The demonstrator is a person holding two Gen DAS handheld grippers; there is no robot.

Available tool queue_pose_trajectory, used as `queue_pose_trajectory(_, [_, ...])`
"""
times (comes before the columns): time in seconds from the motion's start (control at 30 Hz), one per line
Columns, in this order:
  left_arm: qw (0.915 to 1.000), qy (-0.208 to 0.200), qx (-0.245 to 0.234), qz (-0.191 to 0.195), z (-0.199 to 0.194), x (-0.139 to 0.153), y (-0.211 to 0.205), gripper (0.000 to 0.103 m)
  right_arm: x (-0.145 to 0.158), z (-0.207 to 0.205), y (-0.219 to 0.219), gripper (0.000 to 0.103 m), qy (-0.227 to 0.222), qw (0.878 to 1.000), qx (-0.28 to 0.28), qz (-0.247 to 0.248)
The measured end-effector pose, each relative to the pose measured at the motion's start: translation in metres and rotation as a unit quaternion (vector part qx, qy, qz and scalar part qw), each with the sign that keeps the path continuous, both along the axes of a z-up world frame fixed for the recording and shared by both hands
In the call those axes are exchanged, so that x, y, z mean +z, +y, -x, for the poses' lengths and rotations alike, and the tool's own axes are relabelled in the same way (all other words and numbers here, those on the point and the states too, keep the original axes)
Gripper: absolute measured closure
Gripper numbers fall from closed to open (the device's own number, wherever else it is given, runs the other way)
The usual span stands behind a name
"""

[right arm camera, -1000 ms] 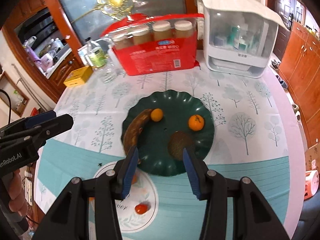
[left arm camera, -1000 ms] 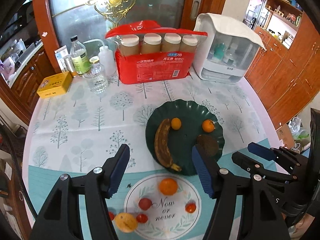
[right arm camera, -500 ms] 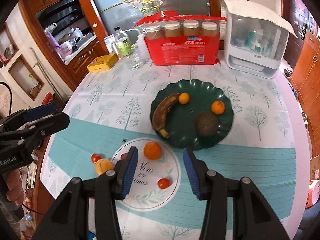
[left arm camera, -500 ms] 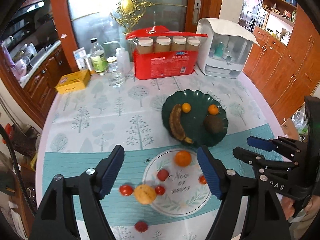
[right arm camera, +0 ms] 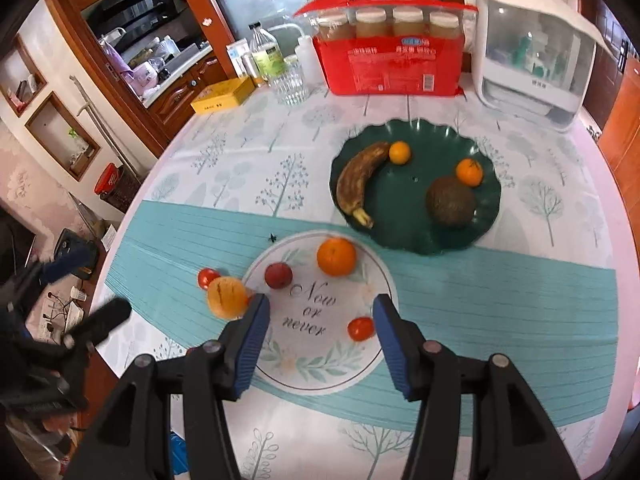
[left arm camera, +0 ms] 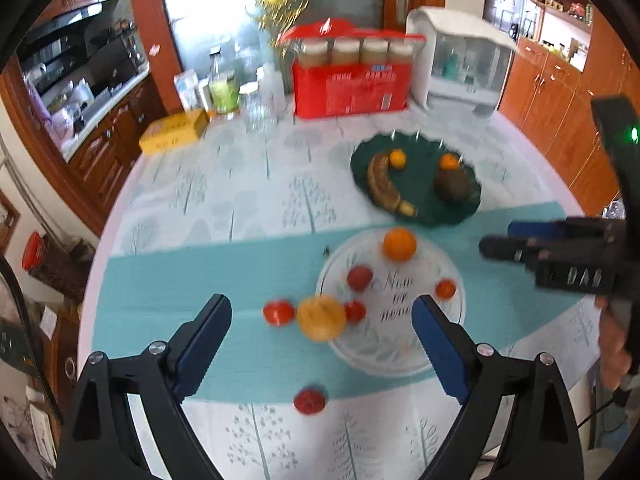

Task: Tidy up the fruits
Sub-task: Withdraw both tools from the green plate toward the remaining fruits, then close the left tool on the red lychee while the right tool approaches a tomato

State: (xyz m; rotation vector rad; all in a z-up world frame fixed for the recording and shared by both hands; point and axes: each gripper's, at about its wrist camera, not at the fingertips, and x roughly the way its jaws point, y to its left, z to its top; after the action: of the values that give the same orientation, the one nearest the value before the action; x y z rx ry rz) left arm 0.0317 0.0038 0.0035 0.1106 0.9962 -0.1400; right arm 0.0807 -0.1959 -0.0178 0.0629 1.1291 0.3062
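A dark green plate (right arm camera: 486, 200) holds a brown banana (right arm camera: 356, 180), two small oranges (right arm camera: 400, 152) and a brown avocado (right arm camera: 450, 201). In front of it, on the table's round print, lie a big orange (right arm camera: 336, 256), a yellow-orange fruit (right arm camera: 227, 297), a dark red fruit (right arm camera: 278, 275) and small red tomatoes (right arm camera: 360, 329). The plate (left arm camera: 416, 184) and the big orange (left arm camera: 399, 244) also show in the left wrist view. My left gripper (left arm camera: 322, 326) is open and empty above the yellow-orange fruit (left arm camera: 321, 317). My right gripper (right arm camera: 320, 318) is open and empty above the print.
At the table's back stand a red pack of jars (right arm camera: 390, 60), a white box with a clear front (right arm camera: 532, 48), bottles (right arm camera: 264, 56), a glass (right arm camera: 288, 80) and a yellow box (right arm camera: 224, 96). One more tomato (left arm camera: 309, 401) lies near the front edge. Wooden cabinets surround the table.
Both grippers have pulled back from the green plate toward the table's front, so the loose fruit on the print came into view. Both stay open.
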Motion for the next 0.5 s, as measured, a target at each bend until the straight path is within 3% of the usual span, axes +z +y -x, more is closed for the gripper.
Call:
queue_pose_trajectory(0.3, [0.9948,0.077,0.056,0.037,0.021,-0.081,0.028,0.012,-0.04,0.013,0.002,0.049,0.01,0.999,-0.008,0.032])
queue_pose_trajectory(0.5, [0.9888,0.102,0.084,0.068,0.027,-0.113,0.042,0.012,-0.062,0.019,0.001,0.049,0.013,0.999,-0.012,0.046])
